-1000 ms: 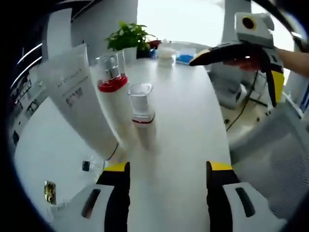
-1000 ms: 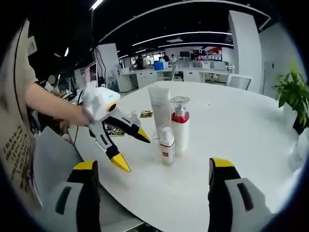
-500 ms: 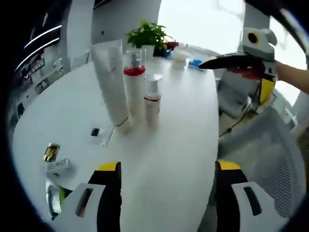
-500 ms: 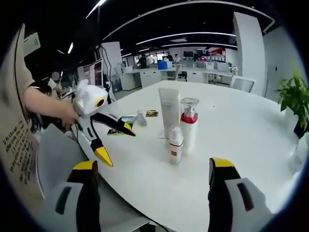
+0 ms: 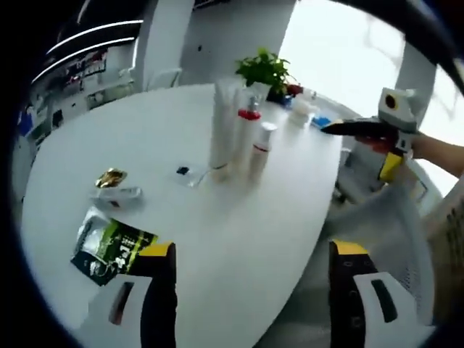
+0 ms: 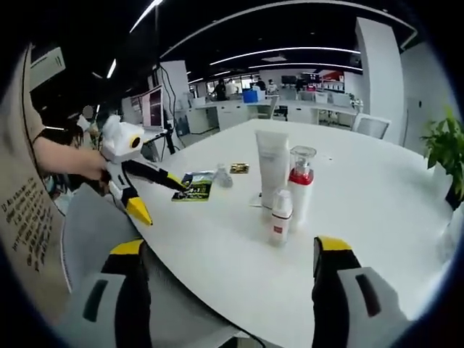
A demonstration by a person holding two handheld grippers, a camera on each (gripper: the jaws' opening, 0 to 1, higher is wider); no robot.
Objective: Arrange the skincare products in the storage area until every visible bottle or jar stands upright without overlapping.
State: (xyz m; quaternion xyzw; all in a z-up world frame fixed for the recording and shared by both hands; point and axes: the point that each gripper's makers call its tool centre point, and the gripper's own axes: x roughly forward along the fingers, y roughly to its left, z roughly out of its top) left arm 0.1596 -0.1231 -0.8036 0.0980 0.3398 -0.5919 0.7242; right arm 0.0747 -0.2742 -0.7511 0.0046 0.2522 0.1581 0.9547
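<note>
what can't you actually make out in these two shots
- Print on the small bottle: too small, right gripper view.
- Base of the white tube: hidden behind the small bottle and pump bottle, right gripper view.
- Green sachet lettering: blurred, corner covered by a jaw, left gripper view.

No lettering can be read. The green sachet (image 5: 114, 249) on the worktop (image 5: 239, 210) carries pale print too blurred to make out, the small bottle (image 6: 280, 217) bears a red label with illegible marks, and dark printed lines on the person's shirt (image 6: 25, 217) stay unreadable.
</note>
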